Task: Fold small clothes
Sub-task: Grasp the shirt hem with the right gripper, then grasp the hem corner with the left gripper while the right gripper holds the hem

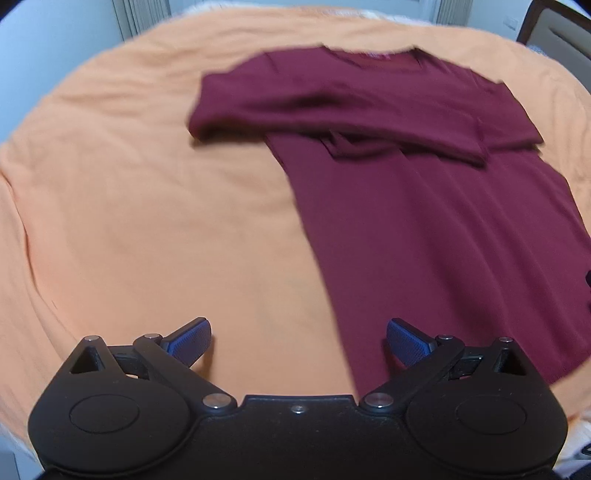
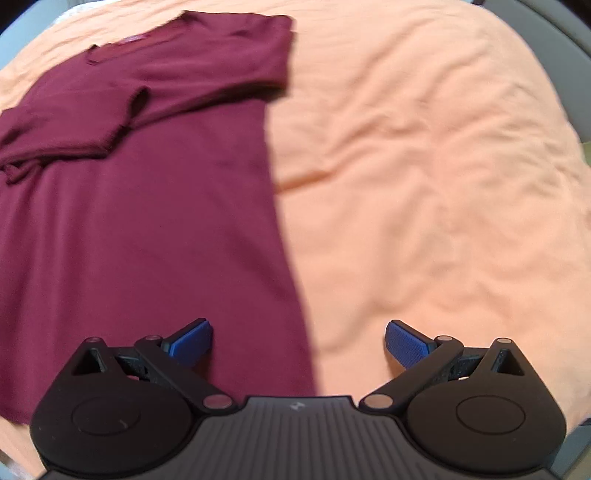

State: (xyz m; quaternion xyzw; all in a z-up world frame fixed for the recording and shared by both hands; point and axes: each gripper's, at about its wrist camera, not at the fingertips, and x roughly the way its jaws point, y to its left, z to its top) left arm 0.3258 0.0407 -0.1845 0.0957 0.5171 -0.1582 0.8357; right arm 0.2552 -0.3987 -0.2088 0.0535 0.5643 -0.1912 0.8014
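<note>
A maroon T-shirt (image 1: pixel 424 221) lies flat on an orange bedsheet (image 1: pixel 147 221), its collar at the far end and both sleeves folded in across the chest. My left gripper (image 1: pixel 299 341) hovers open above the shirt's near left hem corner, nothing between its blue pads (image 1: pixel 190 343). In the right wrist view the same maroon T-shirt (image 2: pixel 147 221) fills the left half. My right gripper (image 2: pixel 299 341) is open over the shirt's near right edge, with the left pad above the cloth and the right pad above the orange bedsheet (image 2: pixel 443 184).
The wrinkled orange sheet spreads wide on both sides of the shirt. Pale walls and a radiator or curtain (image 1: pixel 144 18) lie beyond the far edge. A dark chair or headboard (image 1: pixel 554 33) stands at the far right.
</note>
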